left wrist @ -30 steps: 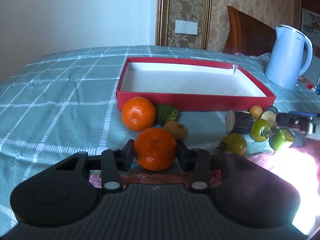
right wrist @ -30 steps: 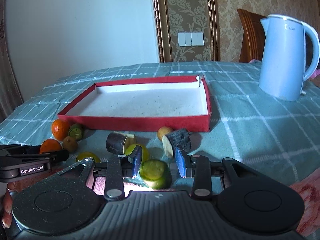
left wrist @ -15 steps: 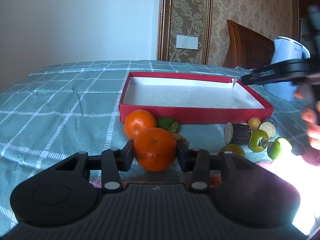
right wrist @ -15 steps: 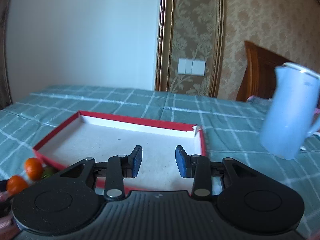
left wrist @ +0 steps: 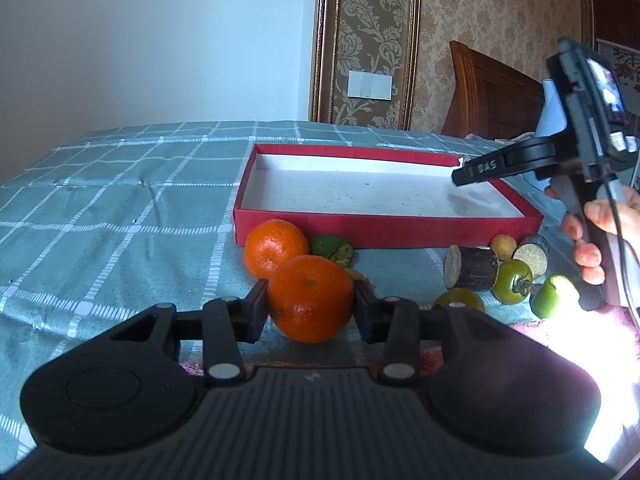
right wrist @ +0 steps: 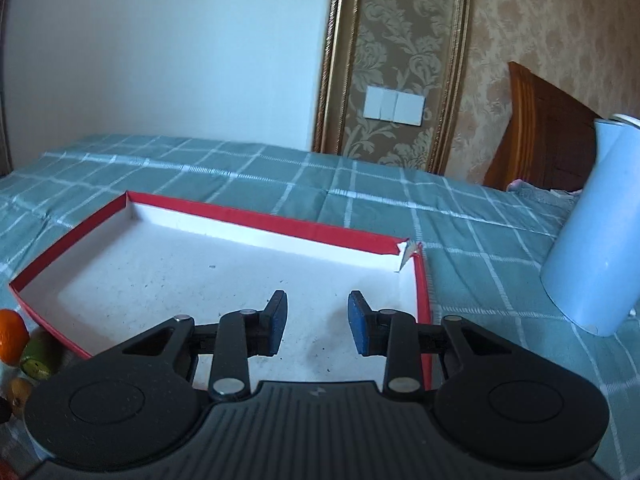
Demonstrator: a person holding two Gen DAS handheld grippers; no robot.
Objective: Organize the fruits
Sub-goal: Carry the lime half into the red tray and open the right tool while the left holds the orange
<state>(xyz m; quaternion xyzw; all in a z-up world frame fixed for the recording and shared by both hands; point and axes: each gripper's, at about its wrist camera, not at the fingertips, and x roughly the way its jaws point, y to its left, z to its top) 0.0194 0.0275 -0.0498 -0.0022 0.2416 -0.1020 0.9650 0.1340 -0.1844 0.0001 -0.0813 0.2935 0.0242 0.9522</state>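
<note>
Your left gripper (left wrist: pixel 310 308) stays pinched on the orange (left wrist: pixel 310 298), pads pressed against both its sides, and it has hardly shifted over the last second. The fruit is still on your side of the red tray (left wrist: pixel 384 226), in front of its near wall. A second orange (left wrist: pixel 275 246) sits just behind it at about eleven o'clock, with a green fruit (left wrist: pixel 332 246) beside that, close against the tray wall.

Your right gripper (right wrist: pixel 316 320) is the one that changed. A second ago it straddled a green fruit among the loose pieces; now nothing is between its blue pads (right wrist: pixel 278 322), the jaws are closing on empty air, and it hangs over the tray's white floor near the right-hand wall. From the left camera you can see it reaching in over the tray's far right corner at about two o'clock, your hand (left wrist: pixel 600 236) wrapped around its handle. The cut green fruit (left wrist: pixel 554 296) still lies on the cloth at three o'clock, beside the green persimmon (left wrist: pixel 514 280) and the dark cane pieces (left wrist: pixel 470 268).

So, judging by this, that pick did not come off: the tray is still empty and the right side needs another try. The orange in your left gripper looks ready to be carried over the near wall.
</note>
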